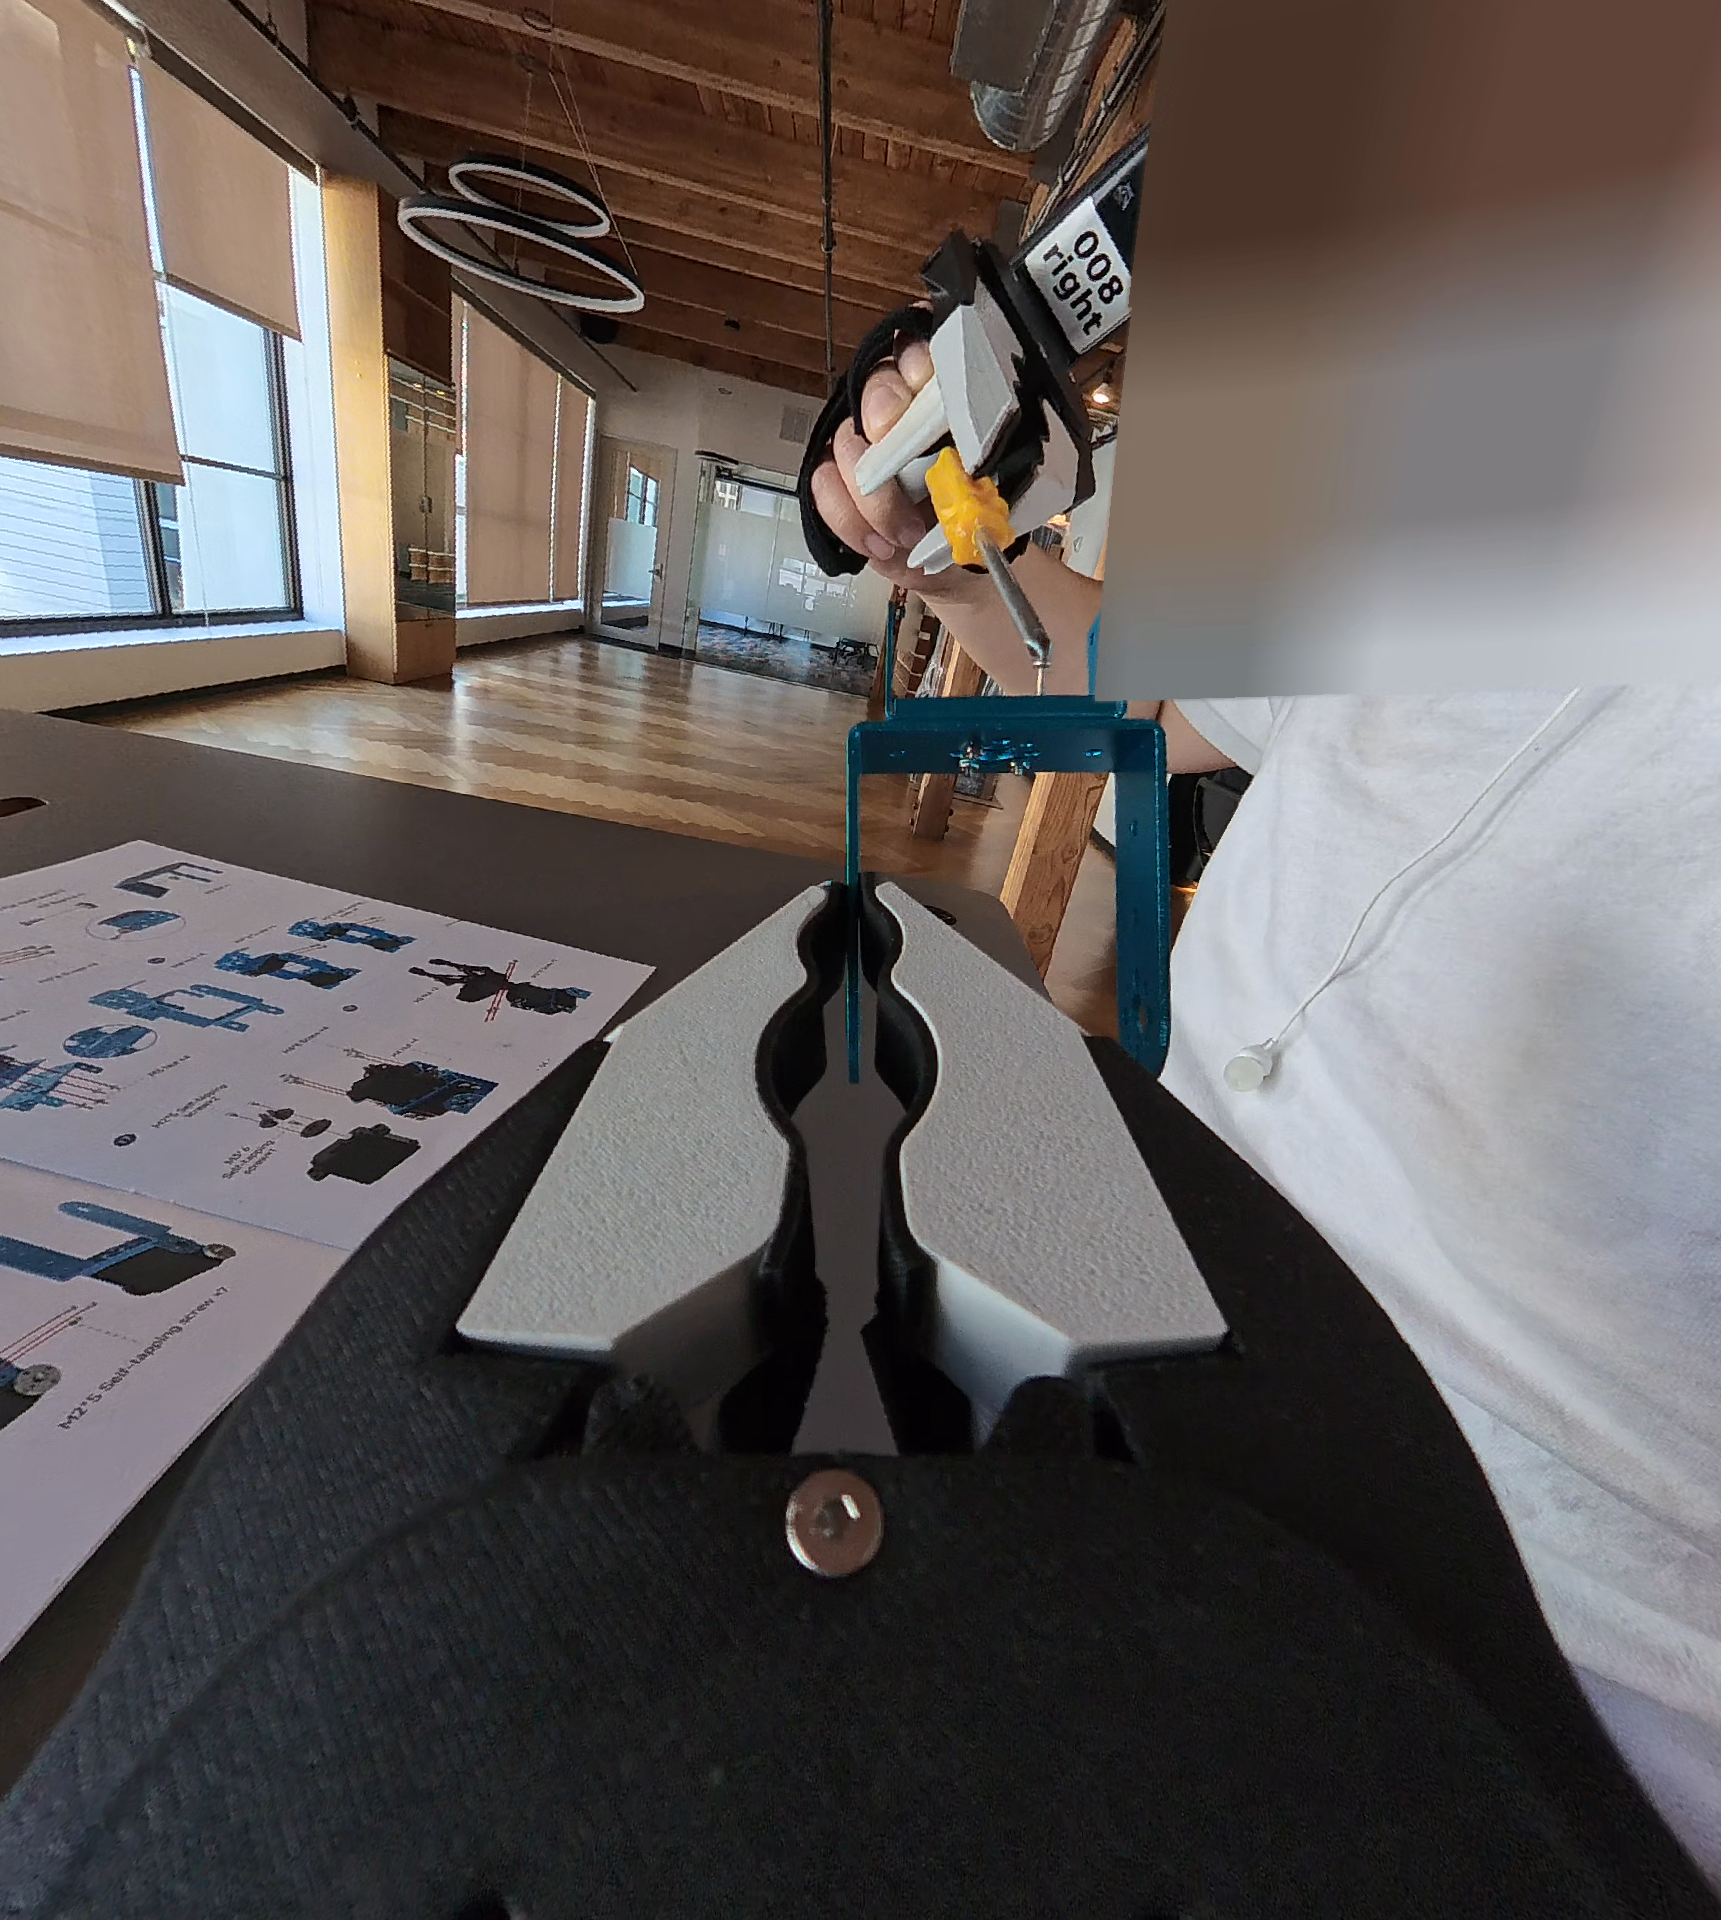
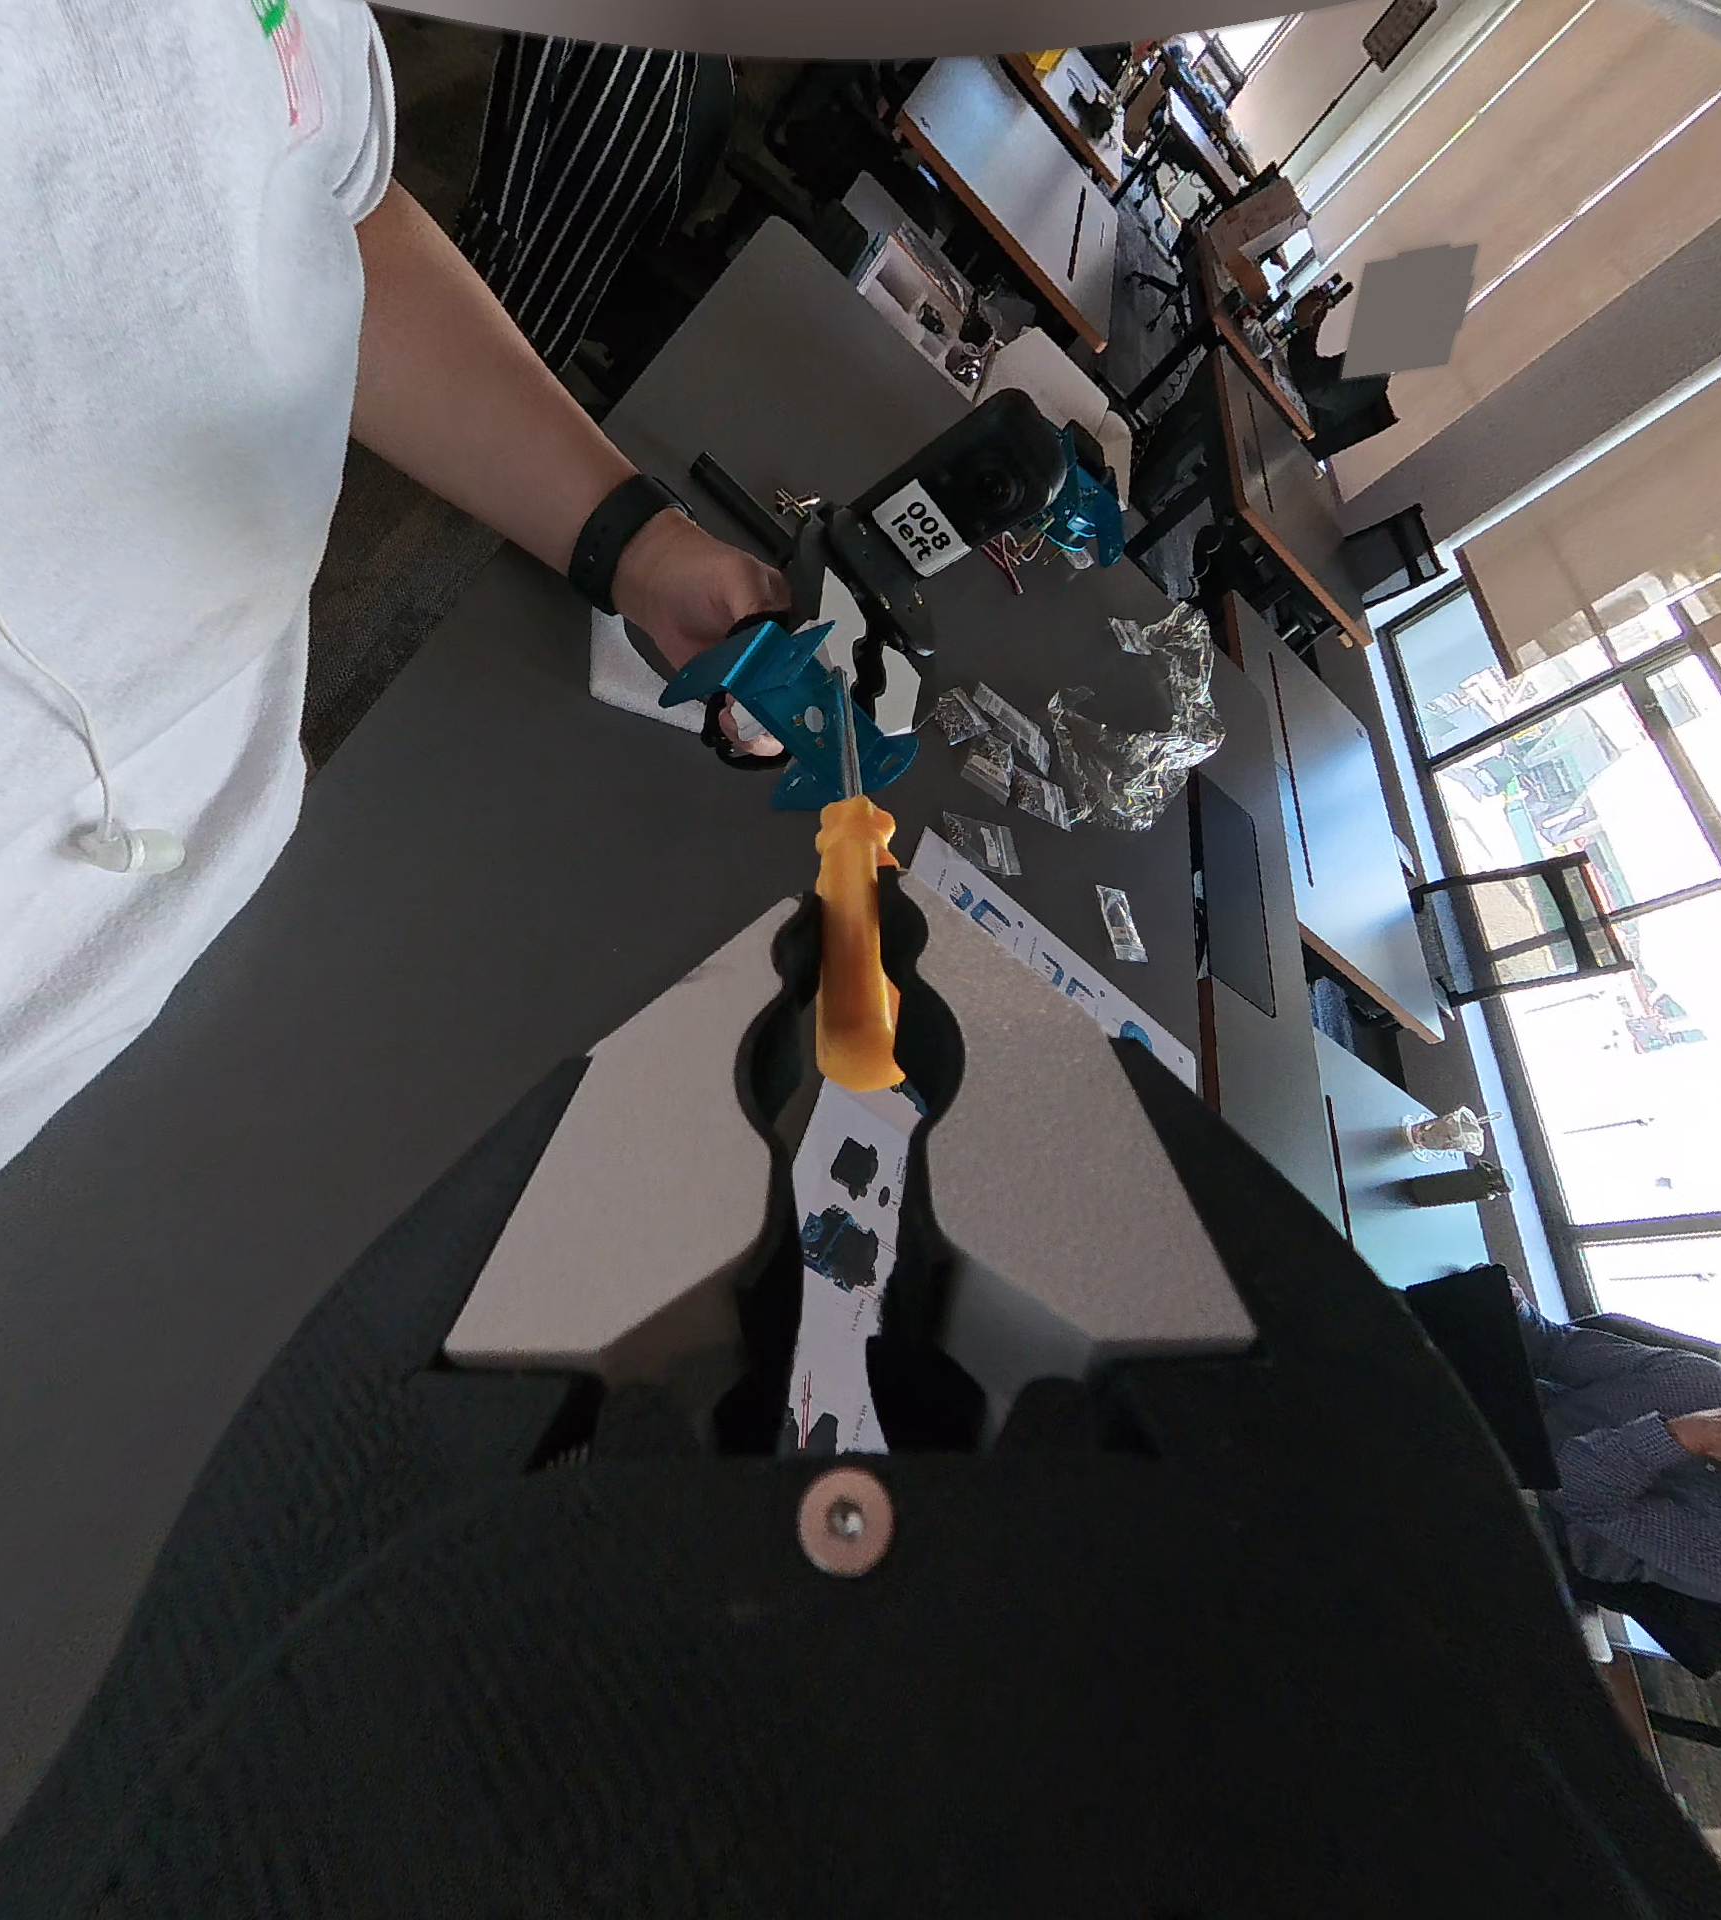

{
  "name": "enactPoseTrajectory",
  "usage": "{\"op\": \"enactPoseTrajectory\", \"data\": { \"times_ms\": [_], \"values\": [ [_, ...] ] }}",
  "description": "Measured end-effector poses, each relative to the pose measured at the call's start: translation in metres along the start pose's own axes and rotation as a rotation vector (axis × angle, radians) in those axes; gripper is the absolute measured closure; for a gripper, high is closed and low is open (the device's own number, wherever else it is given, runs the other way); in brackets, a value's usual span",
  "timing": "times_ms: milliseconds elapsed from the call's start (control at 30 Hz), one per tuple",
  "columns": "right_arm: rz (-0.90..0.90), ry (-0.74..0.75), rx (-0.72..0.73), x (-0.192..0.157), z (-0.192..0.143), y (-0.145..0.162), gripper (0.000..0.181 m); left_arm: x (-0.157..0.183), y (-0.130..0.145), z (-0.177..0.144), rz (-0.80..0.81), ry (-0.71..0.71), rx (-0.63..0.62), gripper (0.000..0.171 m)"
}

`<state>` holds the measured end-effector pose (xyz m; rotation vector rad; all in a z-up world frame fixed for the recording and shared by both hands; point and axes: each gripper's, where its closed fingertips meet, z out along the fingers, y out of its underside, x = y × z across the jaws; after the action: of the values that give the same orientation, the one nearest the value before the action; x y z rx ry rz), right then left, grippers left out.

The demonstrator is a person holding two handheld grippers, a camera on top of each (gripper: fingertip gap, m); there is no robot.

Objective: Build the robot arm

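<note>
Two tools clamp tight: left tool [image 1: 854, 904] pinches blue bracket [image 1: 1142, 883], right tool [image 2: 851, 914] grips yellow-handled screwdriver [image 2: 854, 935].

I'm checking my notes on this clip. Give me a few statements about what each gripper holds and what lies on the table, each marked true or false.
1. The left gripper is shut on a blue bracket. True.
2. The right gripper holds a red wrench. False: it grips a yellow-handled screwdriver.
3. The screwdriver tip is at the bracket. True.
4. The printed sheets lie on the floor. False: they lie on the dark table.
5. Small bags lie on the table. True.
</note>
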<state>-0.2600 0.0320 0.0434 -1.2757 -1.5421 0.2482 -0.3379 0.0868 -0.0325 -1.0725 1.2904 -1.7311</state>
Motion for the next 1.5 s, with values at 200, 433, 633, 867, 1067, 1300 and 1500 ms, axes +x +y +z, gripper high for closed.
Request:
{"op": "enactPoseTrajectory", "data": {
  "times_ms": [200,433,633,867,1067,1300,1500],
  "values": [
    [0.01,0.004,0.005,0.0003,-0.0003,0.0017,0.172,0.0003,-0.0005,-0.0001,0.0,0.002,0.002,0.171],
    [0.017,0.002,0.011,-0.0016,0.0008,0.0026,0.172,0.0007,-0.0003,0.0002,-0.001,0.008,0.0,0.171],
    [0.02,0.002,0.007,-0.0034,0.0004,0.005,0.172,0.0009,-0.0004,0.0005,-0.004,0.012,0.0,0.171],
    [0.026,0.004,0.008,-0.0037,-0.0001,0.0074,0.172,0.0012,0.0002,0.0013,-0.005,0.015,-0.004,0.171],
    [0.024,0.004,0.006,-0.0047,0.0001,0.0078,0.172,0.0005,0.0,0.0008,-0.006,0.011,-0.003,0.171],
    [0.033,0.005,0.002,-0.0054,0.0003,0.0099,0.172,-0.001,-0.0003,-0.0005,-0.013,0.005,0.002,0.171],
    [0.042,0.001,0.001,-0.0073,0.0006,0.0104,0.172,-0.0022,0.0016,-0.0001,-0.012,-0.003,-0.009,0.171]
  ]
}}
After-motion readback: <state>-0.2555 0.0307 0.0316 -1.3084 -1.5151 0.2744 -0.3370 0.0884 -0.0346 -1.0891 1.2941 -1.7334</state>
